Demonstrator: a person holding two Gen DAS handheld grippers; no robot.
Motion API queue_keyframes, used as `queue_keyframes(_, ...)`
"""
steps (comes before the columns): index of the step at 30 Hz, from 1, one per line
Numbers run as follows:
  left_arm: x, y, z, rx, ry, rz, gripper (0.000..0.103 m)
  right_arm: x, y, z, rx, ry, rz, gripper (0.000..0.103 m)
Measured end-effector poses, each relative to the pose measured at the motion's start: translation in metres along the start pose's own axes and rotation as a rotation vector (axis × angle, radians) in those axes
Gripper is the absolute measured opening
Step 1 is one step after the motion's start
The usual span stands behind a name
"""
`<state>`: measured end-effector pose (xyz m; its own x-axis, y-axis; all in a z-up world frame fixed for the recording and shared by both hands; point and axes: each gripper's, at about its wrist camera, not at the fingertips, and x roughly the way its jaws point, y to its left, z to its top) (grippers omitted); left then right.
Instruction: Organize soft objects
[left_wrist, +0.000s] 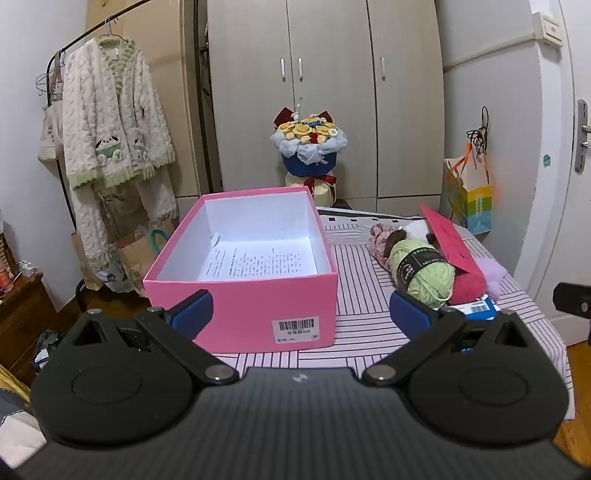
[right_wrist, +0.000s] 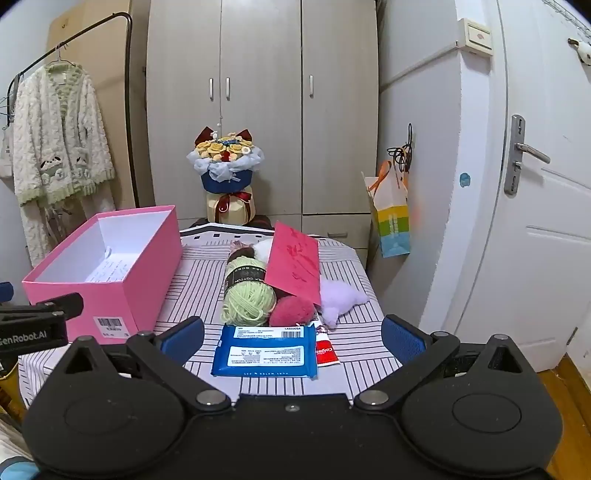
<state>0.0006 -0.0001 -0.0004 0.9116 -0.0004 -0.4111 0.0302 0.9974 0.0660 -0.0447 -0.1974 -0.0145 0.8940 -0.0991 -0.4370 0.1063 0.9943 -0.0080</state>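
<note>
Both my left gripper (left_wrist: 299, 314) and right gripper (right_wrist: 293, 338) gape wide, empty, before the pink box (left_wrist: 240, 314) holding only paper, so green yarn (right_wrist: 249, 295) and pompoms (right_wrist: 291, 312) beside it remain unsorted.
</note>
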Motion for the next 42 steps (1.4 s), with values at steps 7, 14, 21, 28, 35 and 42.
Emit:
queue_keyframes(7, -0.003, -0.001, 0.008, -0.026, -0.009, -0.036, 0.103, -0.001, -0.001, -0.002, -0.003, 0.001, 0.001, 0.103)
queue_keyframes(14, -0.003, 0.013, -0.006, -0.092, -0.061, -0.028, 0.103, 0.006, -0.002, -0.008, -0.027, 0.019, 0.003, 0.103)
queue_keyframes(21, 0.001, 0.012, -0.011, -0.059, -0.055, -0.01, 0.103, 0.007, 0.005, -0.009, -0.034, 0.034, 0.015, 0.103)
queue_keyframes(28, 0.001, 0.012, -0.017, -0.037, -0.052, -0.011, 0.103, 0.011, 0.011, -0.012, -0.05, 0.048, 0.017, 0.103)
queue_keyframes(35, 0.0, 0.01, -0.021, -0.02, -0.063, -0.005, 0.103, 0.011, 0.013, -0.015, -0.062, 0.041, 0.011, 0.103)
queue_keyframes(42, 0.002, 0.01, -0.024, -0.025, -0.055, -0.004, 0.103, 0.004, 0.012, -0.023, -0.061, -0.032, 0.007, 0.103)
